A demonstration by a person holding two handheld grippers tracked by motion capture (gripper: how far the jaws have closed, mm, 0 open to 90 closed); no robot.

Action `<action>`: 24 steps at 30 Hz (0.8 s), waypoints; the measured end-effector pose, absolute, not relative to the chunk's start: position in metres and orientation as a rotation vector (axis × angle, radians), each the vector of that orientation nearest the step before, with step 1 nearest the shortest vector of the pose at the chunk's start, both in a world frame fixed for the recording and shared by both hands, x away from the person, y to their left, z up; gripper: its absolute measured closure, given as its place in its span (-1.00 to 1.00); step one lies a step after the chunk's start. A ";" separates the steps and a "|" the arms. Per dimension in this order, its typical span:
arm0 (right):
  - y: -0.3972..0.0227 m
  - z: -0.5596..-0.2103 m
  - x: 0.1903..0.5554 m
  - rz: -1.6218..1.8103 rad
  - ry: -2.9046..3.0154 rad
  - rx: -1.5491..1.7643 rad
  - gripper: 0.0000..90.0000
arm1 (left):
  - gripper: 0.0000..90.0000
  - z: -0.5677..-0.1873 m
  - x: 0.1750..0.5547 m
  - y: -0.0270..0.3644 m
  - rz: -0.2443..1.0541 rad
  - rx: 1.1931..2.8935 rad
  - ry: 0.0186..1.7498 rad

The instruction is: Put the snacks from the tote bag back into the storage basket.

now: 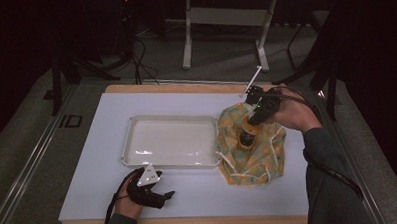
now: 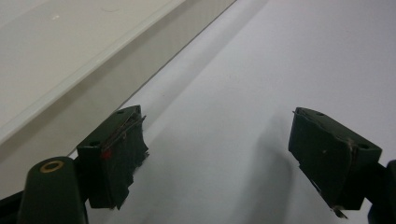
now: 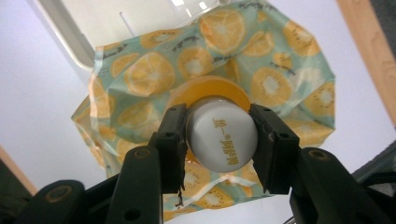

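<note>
A bottle with a white cap (image 3: 222,142) and an orange body (image 1: 247,133) stands on a citrus-print cloth bag (image 3: 154,74) at the right of the white mat. My right gripper (image 3: 219,144) comes down from above and is shut on the bottle's cap, one pad on each side. In the high view that gripper (image 1: 254,117) sits over the bag (image 1: 258,155). My left gripper (image 1: 161,186) rests low on the mat near the front edge, just in front of the tray. Its jaws stand wide apart (image 2: 215,154) with only bare mat between them.
A shallow white tray (image 1: 132,139) lies at the mat's middle, its right rim touching the bag; its wall (image 2: 93,88) runs along the left gripper view. The wooden table edge (image 1: 190,223) borders the mat. A metal stand (image 1: 223,16) is on the floor beyond.
</note>
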State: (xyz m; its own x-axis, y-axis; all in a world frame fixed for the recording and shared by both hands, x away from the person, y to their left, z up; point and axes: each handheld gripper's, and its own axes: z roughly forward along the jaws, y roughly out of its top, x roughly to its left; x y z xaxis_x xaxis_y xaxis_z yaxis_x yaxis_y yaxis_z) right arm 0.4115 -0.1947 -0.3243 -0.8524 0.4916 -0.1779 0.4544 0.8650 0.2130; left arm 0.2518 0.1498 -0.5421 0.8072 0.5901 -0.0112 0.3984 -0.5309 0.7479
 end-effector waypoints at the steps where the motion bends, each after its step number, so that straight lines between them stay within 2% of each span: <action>1: -0.195 -0.323 0.411 0.244 2.805 0.723 0.30 | -0.59 -0.542 0.252 0.150 0.312 2.201 0.725; 24: -0.182 -0.299 0.406 0.268 2.731 0.633 0.31 | -0.59 -0.542 0.252 0.150 0.309 2.203 0.724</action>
State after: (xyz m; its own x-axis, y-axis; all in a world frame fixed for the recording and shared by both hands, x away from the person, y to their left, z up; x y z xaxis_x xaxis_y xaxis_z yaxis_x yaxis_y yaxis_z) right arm 0.4064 -0.1818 -0.2986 -0.8491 0.4549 -0.2686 0.3939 0.8839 0.2520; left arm 0.2521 0.1496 -0.5423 0.8080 0.5891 -0.0116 0.3990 -0.5326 0.7464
